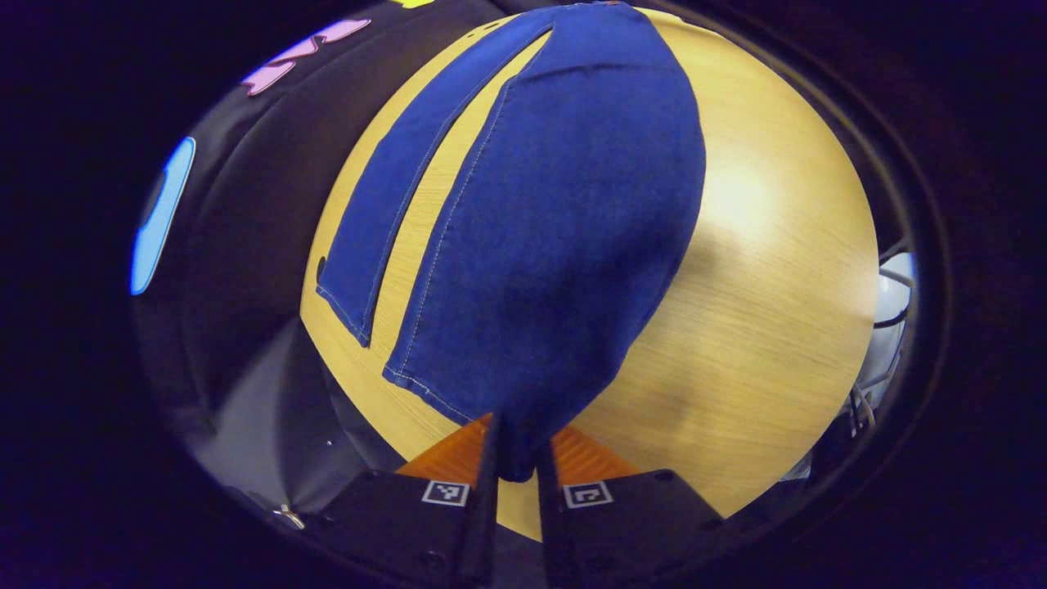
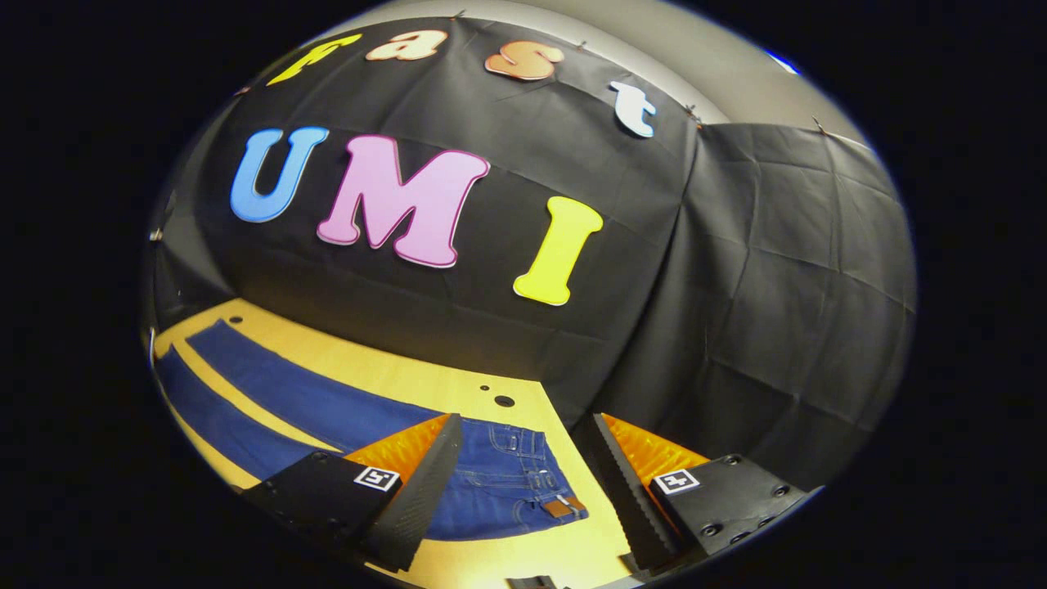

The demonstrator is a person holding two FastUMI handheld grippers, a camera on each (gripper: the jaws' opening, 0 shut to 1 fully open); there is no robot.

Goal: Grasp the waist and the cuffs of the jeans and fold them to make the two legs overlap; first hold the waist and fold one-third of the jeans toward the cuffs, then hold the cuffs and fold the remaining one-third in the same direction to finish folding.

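Observation:
Dark blue jeans (image 1: 564, 245) lie on a round-looking wooden table (image 1: 769, 311). My left gripper (image 1: 517, 458) is shut on the cuff of the nearer leg, whose fabric rises off the table into the fingers. The other leg (image 1: 393, 204) lies flat to the left, with a strip of bare wood between the two. In the right gripper view, the waist (image 2: 507, 483), with its pockets and brown patch, lies on the table (image 2: 393, 372) below my right gripper (image 2: 526, 421). That gripper is open, its fingers wide apart and holding nothing. Both legs (image 2: 286, 393) stretch away to the left.
Black cloth walls stand close behind the table's far edge. Two small holes (image 2: 504, 401) mark the tabletop near the waist. A white object with cables (image 1: 891, 303) sits beyond the table's right edge. Grey floor (image 1: 262, 425) lies beyond the cuff end.

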